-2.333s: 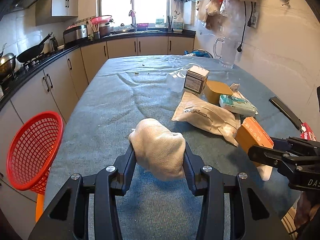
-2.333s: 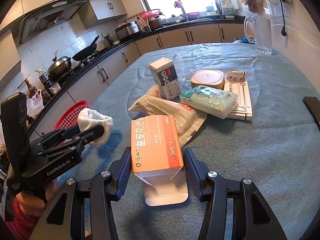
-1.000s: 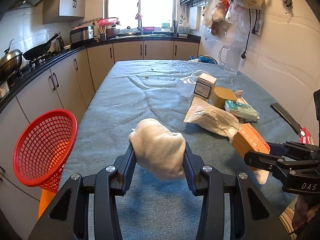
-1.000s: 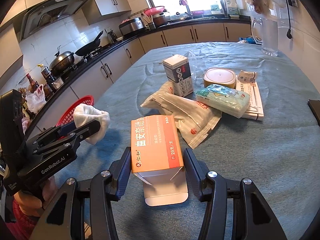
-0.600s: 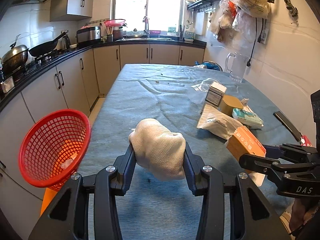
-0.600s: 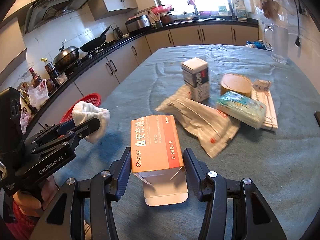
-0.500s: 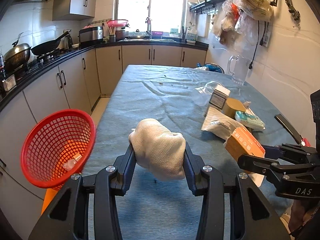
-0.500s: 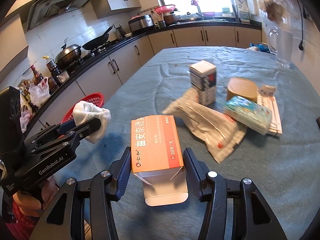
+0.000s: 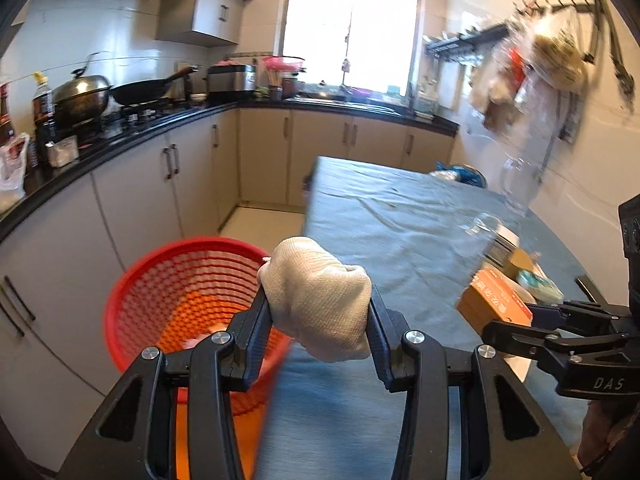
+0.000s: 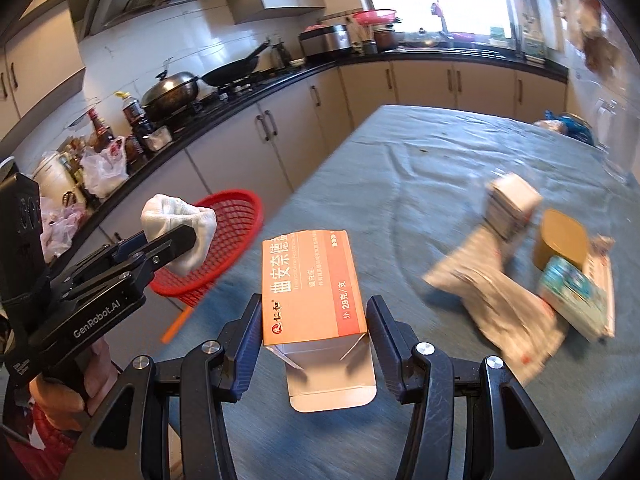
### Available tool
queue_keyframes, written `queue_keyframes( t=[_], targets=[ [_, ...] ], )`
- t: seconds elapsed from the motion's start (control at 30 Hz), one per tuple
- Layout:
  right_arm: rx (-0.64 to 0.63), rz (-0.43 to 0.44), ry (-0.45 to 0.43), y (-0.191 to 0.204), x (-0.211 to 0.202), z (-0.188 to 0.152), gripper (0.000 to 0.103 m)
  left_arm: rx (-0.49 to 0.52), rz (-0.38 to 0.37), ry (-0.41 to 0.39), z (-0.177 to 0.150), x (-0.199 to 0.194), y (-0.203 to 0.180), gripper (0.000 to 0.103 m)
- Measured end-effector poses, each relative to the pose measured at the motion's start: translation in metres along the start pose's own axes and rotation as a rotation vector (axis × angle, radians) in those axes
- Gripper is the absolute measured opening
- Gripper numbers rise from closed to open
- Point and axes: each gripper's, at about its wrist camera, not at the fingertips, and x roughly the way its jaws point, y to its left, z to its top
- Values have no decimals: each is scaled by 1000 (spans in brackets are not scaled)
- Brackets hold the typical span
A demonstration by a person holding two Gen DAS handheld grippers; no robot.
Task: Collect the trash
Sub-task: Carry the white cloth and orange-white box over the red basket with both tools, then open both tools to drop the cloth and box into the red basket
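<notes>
My left gripper (image 9: 318, 312) is shut on a crumpled white cloth wad (image 9: 320, 300), held in the air right beside the rim of a red mesh basket (image 9: 160, 292) that stands off the table's left edge. The right wrist view shows the same wad (image 10: 180, 220) in front of the basket (image 10: 232, 216). My right gripper (image 10: 314, 320) is shut on an orange carton (image 10: 310, 280) with its white end flap open, held above the blue tablecloth (image 10: 400, 200). The carton (image 9: 494, 300) also shows at the right of the left wrist view.
On the table's right part lie a crumpled paper bag (image 10: 496, 304), a small white box (image 10: 512, 204), a round tan tub (image 10: 562, 244) and a teal packet (image 10: 576, 288). A glass jug (image 9: 518, 184) stands by the wall. Cabinets and a worktop with pans line the left side.
Both grippers have swung left with their loads. The red basket now lies much closer, just behind the left gripper's fingers. The table items have slid to the right of both views.
</notes>
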Motion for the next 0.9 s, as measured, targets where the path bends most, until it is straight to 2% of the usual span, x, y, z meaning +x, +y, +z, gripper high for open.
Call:
queue_keyframes(
  t=[0.33, 0.67, 0.9],
  targets=[
    [4, 123, 36, 39, 41, 37, 57, -80, 107, -4, 7, 7, 72, 43],
    [57, 219, 120, 67, 107, 64, 58, -139, 131, 68, -4, 41, 113, 43],
    [72, 236, 168, 75, 142, 73, 58, -147, 129, 97, -11, 59, 125, 43]
  ],
)
